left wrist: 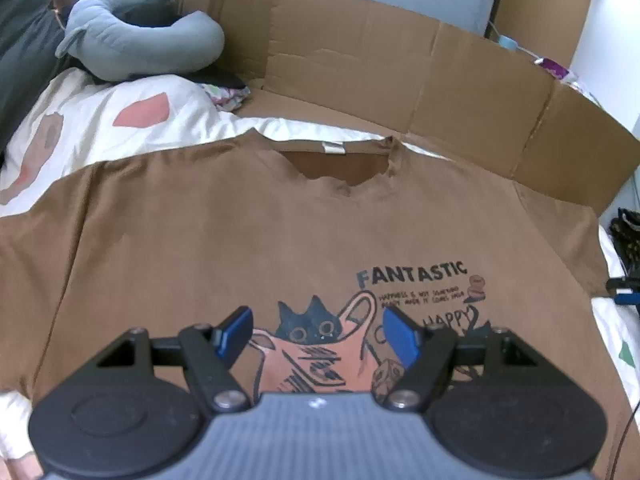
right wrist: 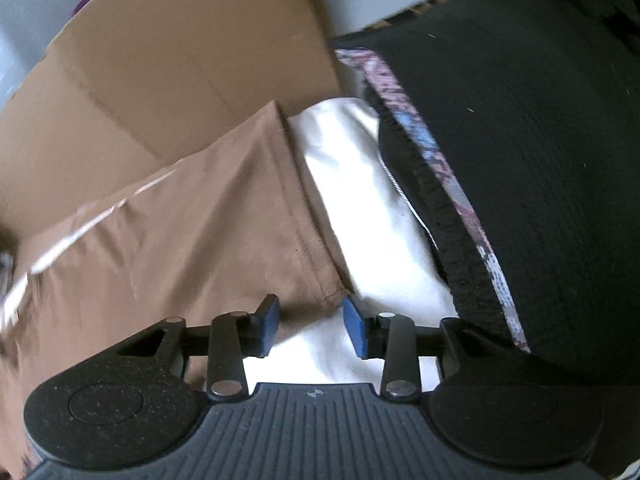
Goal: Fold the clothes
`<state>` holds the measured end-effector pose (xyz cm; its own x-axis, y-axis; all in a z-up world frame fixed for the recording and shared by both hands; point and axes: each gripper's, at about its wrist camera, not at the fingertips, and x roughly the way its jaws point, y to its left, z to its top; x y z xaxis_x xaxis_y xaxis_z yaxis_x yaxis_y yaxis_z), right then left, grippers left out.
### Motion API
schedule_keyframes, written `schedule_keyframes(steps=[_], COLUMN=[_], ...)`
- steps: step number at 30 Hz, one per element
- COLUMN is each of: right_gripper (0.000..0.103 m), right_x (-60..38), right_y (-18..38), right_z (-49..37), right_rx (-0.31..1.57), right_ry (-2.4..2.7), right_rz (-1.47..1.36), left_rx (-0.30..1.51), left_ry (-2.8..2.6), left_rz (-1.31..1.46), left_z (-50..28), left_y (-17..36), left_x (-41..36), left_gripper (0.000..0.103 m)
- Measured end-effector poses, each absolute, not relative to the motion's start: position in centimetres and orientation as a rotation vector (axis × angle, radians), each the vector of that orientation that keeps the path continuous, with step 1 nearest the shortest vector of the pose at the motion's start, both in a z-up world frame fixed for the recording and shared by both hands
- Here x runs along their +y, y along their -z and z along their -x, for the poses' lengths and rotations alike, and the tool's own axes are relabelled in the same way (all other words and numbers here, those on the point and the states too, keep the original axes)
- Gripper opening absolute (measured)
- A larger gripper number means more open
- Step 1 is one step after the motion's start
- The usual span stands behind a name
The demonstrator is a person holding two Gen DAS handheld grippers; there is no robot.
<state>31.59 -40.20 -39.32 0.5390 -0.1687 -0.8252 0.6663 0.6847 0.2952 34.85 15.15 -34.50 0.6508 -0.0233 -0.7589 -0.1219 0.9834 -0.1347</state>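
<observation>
1. In the left wrist view, the brown T-shirt (left wrist: 200, 248) is lying spread flat on the bed (left wrist: 120, 120), print side up, with the neckline (left wrist: 336, 168) pointing away toward the flattened cardboard (left wrist: 400, 72). Both shoulders are showing and no fold is visible across the body. A grey pillow (left wrist: 148, 48) is sitting well apart at the far left.

2. Also in this view, the left gripper (left wrist: 318, 334) is hovering over the cat print (left wrist: 316, 340), its jaws standing wide with nothing between them.

3. In the right wrist view, the right gripper (right wrist: 310, 322) is hanging just at the sleeve hem corner (right wrist: 334, 294), its jaws standing moderately apart and empty. The sleeve (right wrist: 224, 208) is running toward the cardboard, with white bedding showing beside it and a dark fabric mass (right wrist: 520, 160) lying to the right.

4. Judging from this, the shirt is either waiting to be folded or has been laid out again; the pictures are not settling which.

5. If a sleeve fold is in hand, doing it well is likely meaning: biting both layers at the hem corner, not the bedding beneath, lifting low, and keeping the body lying flat so no wrinkles are dragging across the print.
</observation>
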Motion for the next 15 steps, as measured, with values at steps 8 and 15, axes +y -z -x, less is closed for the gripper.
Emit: schedule_keyframes(steps=[8, 15], right_gripper=[0.046, 0.012], right_x=[-41.6, -42.1], right_y=[40.1, 40.1], right_z=[-31.6, -31.8], right_rx=[0.850, 0.820], right_ry=[0.623, 0.605], right_rz=[-0.867, -0.894], left_rx=[0.855, 0.851], left_ry=[-0.046, 0.035], left_rz=[0.182, 0.182], left_z=[-35.0, -35.4], left_y=[34.3, 34.2], left_x=[14.8, 12.7], left_gripper=[0.074, 0.071])
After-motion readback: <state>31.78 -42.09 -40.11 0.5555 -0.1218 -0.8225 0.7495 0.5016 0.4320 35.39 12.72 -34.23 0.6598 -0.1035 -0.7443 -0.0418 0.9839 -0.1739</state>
